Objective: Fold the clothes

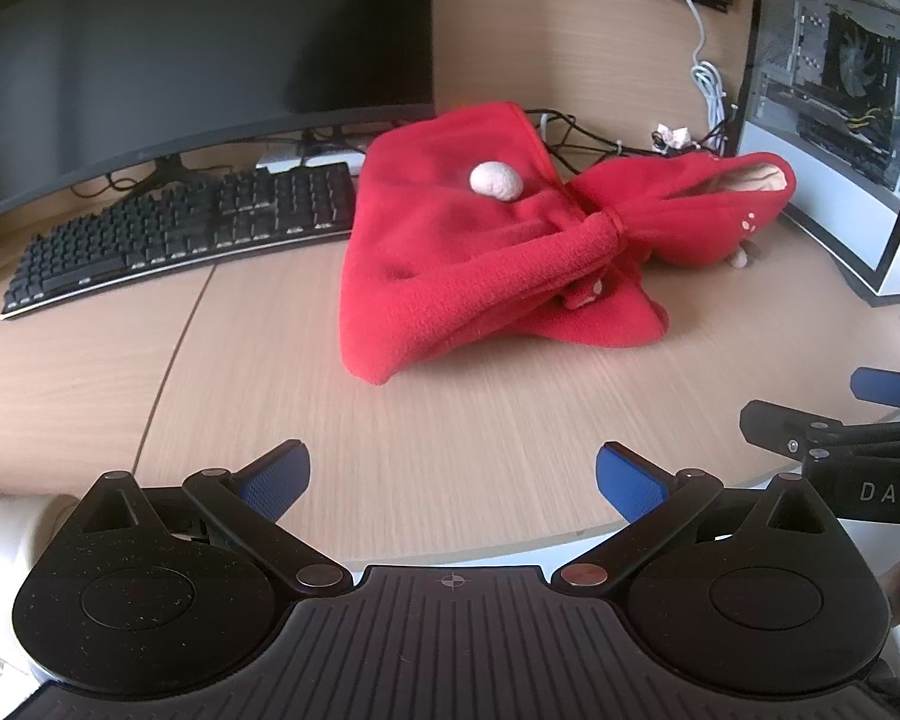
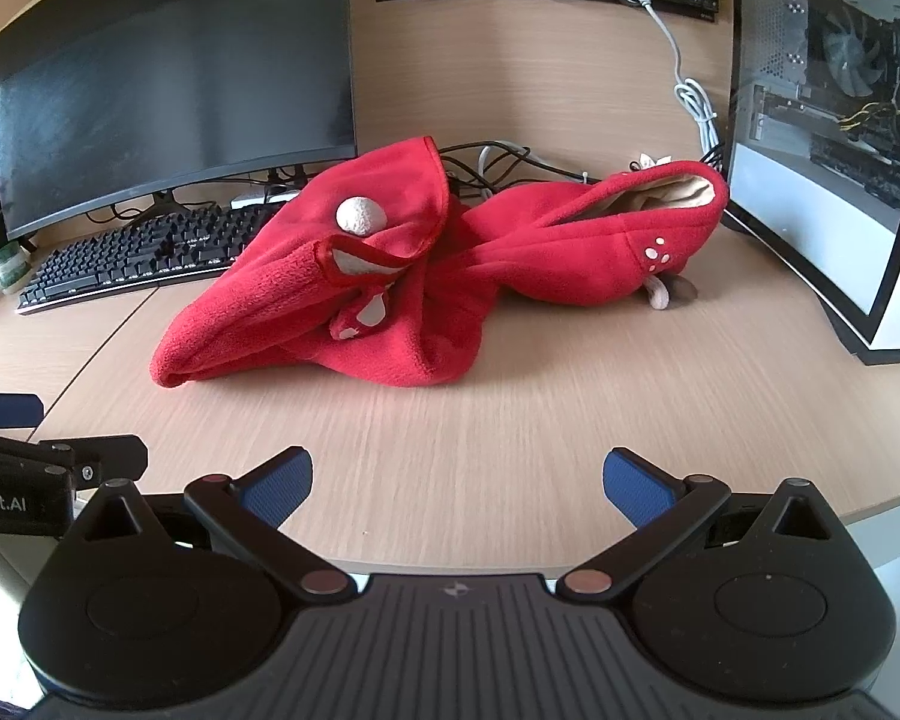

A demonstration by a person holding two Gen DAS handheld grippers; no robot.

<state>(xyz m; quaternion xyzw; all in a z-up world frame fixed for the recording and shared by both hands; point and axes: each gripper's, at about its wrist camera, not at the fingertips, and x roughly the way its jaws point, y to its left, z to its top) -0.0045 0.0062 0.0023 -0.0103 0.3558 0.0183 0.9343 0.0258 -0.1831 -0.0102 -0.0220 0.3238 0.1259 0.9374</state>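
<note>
While the red fleece garment (image 1: 486, 252) lies crumpled in a heap on the wooden desk (image 1: 450, 420), I see a pale pompom (image 1: 496, 180) sitting on top of it and a hood with a cream lining (image 2: 660, 192) flopped out to the garment's right. Small white spots (image 2: 657, 255) mark the hood's side. Short of the garment, over bare desk, I hold my left gripper (image 1: 453, 474) with its blue pads spread wide and nothing between them. My right gripper (image 2: 459, 477) sits beside it, equally wide and empty, well apart from the fleece. Left of the garment lies a black keyboard (image 1: 180, 234), with a dark monitor (image 1: 198, 48) behind it. Right of the garment stands a glass-sided computer case (image 2: 828, 120), and a white cable (image 2: 693, 96) hangs behind.
</note>
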